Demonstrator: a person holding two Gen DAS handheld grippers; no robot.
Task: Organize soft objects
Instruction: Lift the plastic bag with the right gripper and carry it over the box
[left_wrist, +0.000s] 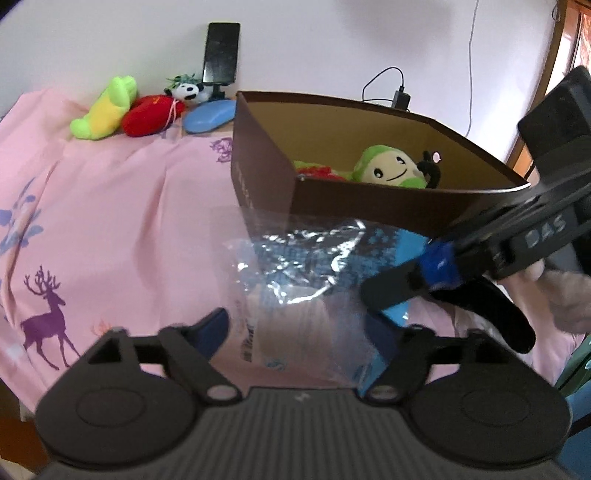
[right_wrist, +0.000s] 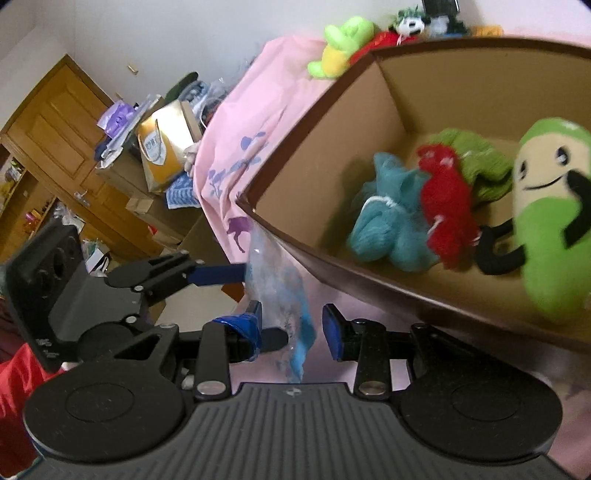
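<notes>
Plastic-wrapped blue packet (right_wrist: 291, 314) — long axis vertical, hanging before box (right_wrist: 317, 177).

Left claw (left_wrist: 295, 325) wide open, right claw (right_wrist: 293, 328) narrowly clamped.

Pink sheet (left_wrist: 122, 206) under box (left_wrist: 258, 162), plushies (left_wrist: 105, 109).

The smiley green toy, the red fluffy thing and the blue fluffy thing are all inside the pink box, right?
Not quite: the box is brown, not pink; the pink is the cloth under it. The right wrist view shows the smiley green toy, red fluffy thing and blue fluffy thing inside.
</notes>
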